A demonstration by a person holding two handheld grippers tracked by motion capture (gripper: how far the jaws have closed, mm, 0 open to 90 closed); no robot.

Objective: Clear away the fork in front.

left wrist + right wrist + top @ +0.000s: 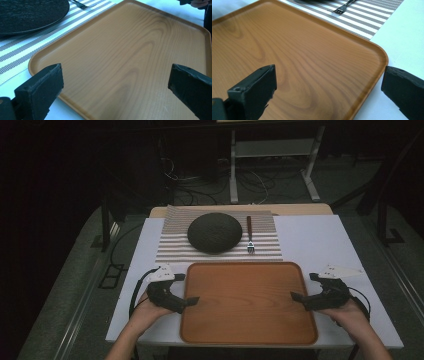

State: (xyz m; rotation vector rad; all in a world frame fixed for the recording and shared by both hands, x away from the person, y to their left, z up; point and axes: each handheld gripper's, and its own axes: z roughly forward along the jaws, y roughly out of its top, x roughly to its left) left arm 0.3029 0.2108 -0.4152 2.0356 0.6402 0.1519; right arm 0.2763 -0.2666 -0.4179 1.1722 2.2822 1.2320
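No text, label, brand, number or sign can be read anywhere in these views. The wooden tray [248,302] shows bare grain, and the striped placemat [172,245] carries a woven pattern without lettering. The dark plate [215,232] and the fork [249,236] bear no legible marks either.

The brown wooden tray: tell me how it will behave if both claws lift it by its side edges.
The brown wooden tray looks rigid, a flat board with a raised rim, so it probably won't sag. Its smooth, glossy surface may slip in a pinch. With the left claw and right claw open at opposite edges, an uneven lift would likely tilt it.
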